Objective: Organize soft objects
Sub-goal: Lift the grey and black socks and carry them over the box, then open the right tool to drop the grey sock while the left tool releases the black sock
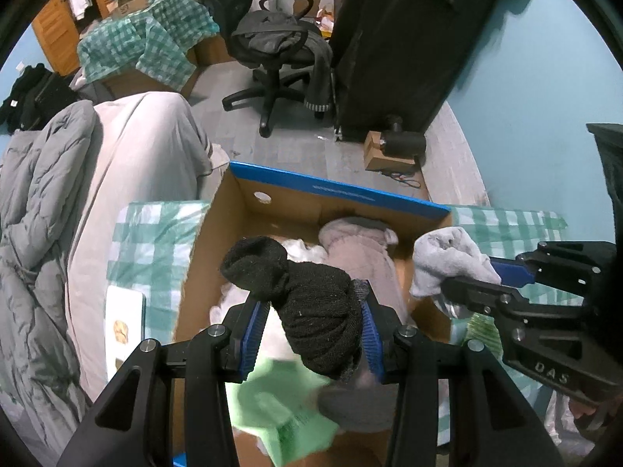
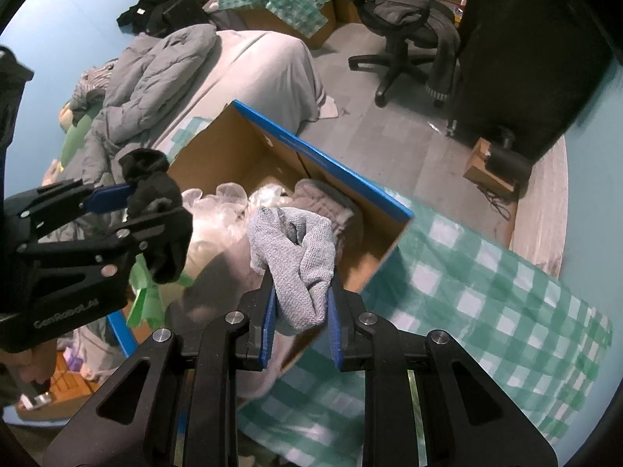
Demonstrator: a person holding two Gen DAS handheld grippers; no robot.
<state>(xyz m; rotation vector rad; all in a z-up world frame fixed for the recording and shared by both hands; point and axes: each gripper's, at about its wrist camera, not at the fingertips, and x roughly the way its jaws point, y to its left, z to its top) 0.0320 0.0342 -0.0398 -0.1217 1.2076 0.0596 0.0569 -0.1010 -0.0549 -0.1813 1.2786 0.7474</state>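
Lighting: cool, moderately dim indoor light, bluish cast, soft shadows. Distortion: strong fisheye bending, black vignette at all corners. Blur: green cloth (image 1: 284, 412) at 6 o'clock smeared; checked cloth (image 2: 486, 311) at 4 o'clock softened. Glare: none notable.

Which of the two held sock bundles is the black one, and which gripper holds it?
The black sock bundle is clamped in the left gripper. The other, a light grey sock bundle, sits in the right gripper.
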